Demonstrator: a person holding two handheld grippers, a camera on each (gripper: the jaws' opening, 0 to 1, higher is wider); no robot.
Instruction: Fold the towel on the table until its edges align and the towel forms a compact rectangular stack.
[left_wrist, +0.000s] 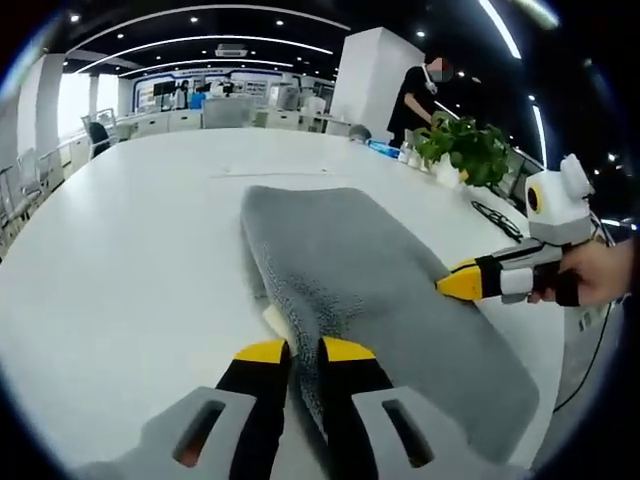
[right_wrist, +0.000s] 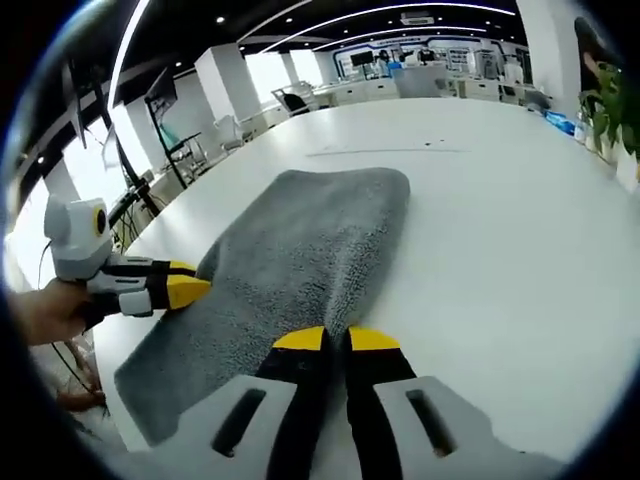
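- The fluffy grey cloth towel (left_wrist: 370, 290) lies on the big white table (left_wrist: 120, 270), spreading from the middle of the left gripper view toward 5 o'clock.
- The left gripper (left_wrist: 303, 352), with yellow tips, sits at 6 o'clock. Its jaws are pressed together, pinching the towel's near edge.
- In the right gripper view, the right gripper (right_wrist: 337, 340) at 6 o'clock is also pinching the towel's edge.
- A green leafy plant (left_wrist: 465, 150) stands at 2 o'clock.
- To fold well, I think both claws should lift together, stay level, and carry the edge straight across.
- Let go only when the edges match.
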